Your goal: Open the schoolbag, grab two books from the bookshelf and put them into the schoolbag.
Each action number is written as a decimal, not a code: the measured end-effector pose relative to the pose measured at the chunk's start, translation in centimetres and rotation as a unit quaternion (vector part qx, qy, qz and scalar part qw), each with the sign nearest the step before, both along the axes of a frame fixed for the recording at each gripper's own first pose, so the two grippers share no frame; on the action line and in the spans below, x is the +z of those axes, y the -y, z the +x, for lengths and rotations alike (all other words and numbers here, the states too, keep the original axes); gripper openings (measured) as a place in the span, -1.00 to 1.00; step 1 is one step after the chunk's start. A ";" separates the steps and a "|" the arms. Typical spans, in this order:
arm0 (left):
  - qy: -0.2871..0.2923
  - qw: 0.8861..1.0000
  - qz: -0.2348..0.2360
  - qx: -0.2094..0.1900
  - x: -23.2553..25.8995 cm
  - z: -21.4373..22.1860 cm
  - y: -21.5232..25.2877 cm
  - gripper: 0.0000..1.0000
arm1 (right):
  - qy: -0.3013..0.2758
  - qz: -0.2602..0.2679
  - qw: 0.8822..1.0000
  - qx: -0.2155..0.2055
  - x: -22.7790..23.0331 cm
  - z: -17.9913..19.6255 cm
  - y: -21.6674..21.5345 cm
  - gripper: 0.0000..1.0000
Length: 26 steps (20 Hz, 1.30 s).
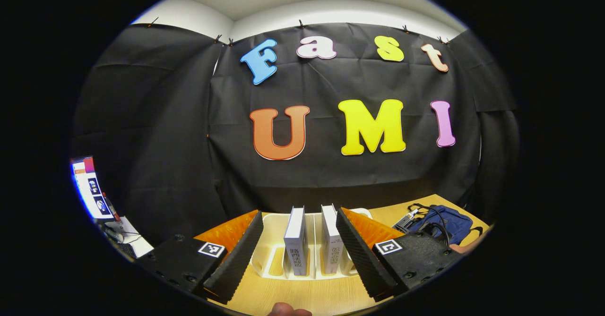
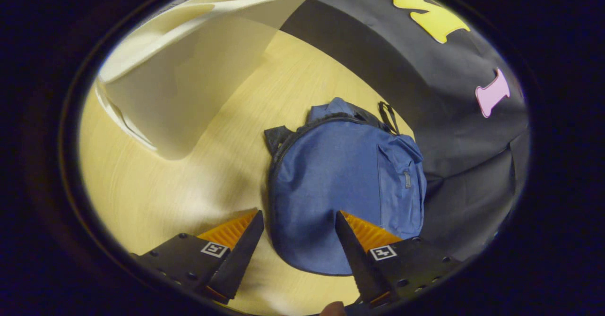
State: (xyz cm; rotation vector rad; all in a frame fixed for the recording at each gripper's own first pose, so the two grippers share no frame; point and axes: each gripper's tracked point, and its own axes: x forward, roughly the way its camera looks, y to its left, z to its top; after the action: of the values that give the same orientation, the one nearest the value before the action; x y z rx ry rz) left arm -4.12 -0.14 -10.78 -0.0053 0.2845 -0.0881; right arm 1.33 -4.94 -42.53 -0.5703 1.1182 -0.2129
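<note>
While both books [image 1: 296,240] stand upright in the white bookshelf [image 1: 269,254], the task looks barely begun — nothing has gone into the schoolbag [image 2: 345,183] as far as these views tell. The bag lies flat on the wooden tabletop [image 2: 189,179] toward its far right corner, close to the black cloth wall [image 1: 165,132], and its main zip appears closed; I judge opening it to be the first step left, followed by fetching the two books one after the other.

The left gripper [image 1: 298,245] points at the shelf with its jaws spread wide and nothing between them; the books show in the gap but farther off, untouched. The right gripper [image 2: 298,240] hangs over the near end of the bag, jaws also wide apart and gripping nothing — whether a fingertip brushes the fabric I cannot tell.

The bag is soft blue woven cloth, rounded at its near end, with a flat front pocket, a small zip pull and dark straps at the far end. It will sag and fold when lifted. The shelf is smooth moulded plastic with curved dividers and slotted bays. The books are stiff, pale-spined blocks, standing in neighbouring bays with a clear gap between them.
</note>
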 end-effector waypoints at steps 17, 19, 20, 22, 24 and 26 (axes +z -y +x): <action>-0.027 0.999 -0.027 -0.011 -1.5 1.8 1.7 0.99 | 0.009 0.116 0.992 -0.049 6.4 0.2 2.6 -0.99; -0.037 0.999 -0.027 -0.011 -2.1 2.3 1.9 0.98 | 0.016 0.130 0.990 -0.049 7.8 0.3 3.1 -0.99; -0.043 0.999 -0.029 -0.013 -2.3 2.7 2.1 0.98 | 0.018 0.137 0.989 -0.050 8.4 0.1 3.4 -0.99; -0.057 0.998 -0.034 -0.013 -3.0 3.3 2.2 0.99 | 0.026 0.150 0.987 -0.055 9.7 -0.1 4.2 -0.99; -0.075 0.996 -0.042 -0.013 -4.0 3.8 2.1 0.99 | 0.036 0.162 0.984 -0.064 11.5 -0.1 5.4 -0.99; -0.097 0.994 -0.039 -0.018 -4.9 4.9 2.2 0.99 | 0.046 0.169 0.982 -0.068 13.3 0.0 6.8 -0.99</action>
State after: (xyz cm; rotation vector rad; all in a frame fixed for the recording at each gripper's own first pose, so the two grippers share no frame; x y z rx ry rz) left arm 0.76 -2.34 -15.72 -0.0875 0.4748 -0.1342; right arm 1.31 -11.71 -29.19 -0.1802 1.0754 -0.1613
